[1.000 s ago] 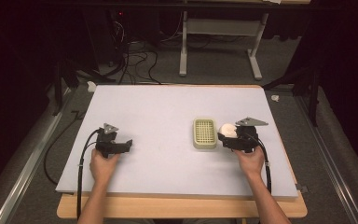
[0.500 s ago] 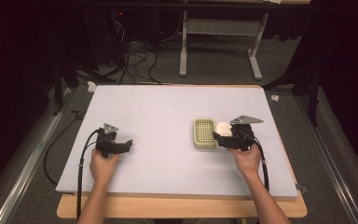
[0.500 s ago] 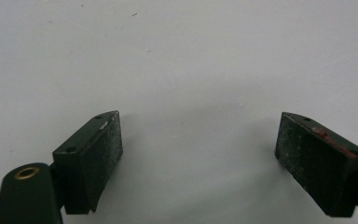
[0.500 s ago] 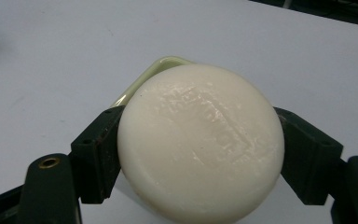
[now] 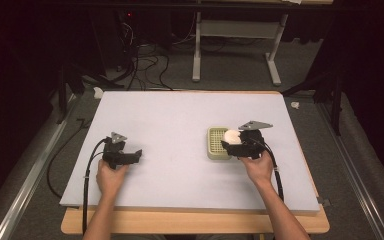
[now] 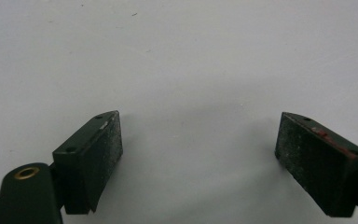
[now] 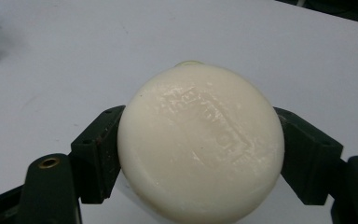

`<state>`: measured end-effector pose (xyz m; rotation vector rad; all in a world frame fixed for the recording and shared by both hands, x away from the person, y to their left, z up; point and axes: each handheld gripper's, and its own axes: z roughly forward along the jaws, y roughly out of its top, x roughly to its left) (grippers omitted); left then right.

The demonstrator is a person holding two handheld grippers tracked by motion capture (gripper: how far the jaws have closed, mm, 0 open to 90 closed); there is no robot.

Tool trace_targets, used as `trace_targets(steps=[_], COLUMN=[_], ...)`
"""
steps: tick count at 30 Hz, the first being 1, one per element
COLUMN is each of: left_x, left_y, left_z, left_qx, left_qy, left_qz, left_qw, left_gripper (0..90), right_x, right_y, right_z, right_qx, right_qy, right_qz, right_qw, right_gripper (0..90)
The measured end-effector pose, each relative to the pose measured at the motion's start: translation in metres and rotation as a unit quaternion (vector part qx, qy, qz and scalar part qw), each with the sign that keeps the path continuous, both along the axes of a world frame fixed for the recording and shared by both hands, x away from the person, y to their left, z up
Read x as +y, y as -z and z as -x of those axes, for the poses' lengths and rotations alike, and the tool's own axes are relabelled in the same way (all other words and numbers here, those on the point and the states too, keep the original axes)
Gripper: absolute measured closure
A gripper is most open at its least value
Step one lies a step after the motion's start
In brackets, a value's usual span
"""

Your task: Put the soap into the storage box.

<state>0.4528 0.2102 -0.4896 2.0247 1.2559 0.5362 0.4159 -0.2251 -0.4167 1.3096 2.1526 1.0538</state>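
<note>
The right hand-held gripper is pinching a round cream soap bar, which is hiding most of the green slotted plastic dish beyond it; the left hand-held gripper is gaping wide over bare tabletop.

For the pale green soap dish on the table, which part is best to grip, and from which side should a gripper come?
The soap dish lies flat, a low rectangle with a raised rim. Probably best is to pinch one long rim wall from above, one jaw inside and one outside. The left edge is the free one, since the right gripper holds the soap over the right part. The open left gripper is on that side.
</note>
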Motion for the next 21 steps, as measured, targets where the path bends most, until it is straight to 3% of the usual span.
trace_targets(steps=[21], left_x=[0.000], left_y=[0.000], left_z=[0.000], left_qx=[0.001], left_qy=[0.000], left_qz=[0.001], left_qw=[1.0000], left_gripper=[15.3], right_x=[0.026], right_y=[0.006], right_z=[-0.018], right_qx=[0.025], right_qy=[-0.021], right_qz=[0.022], right_qw=[0.9992], right_gripper=[25.0])
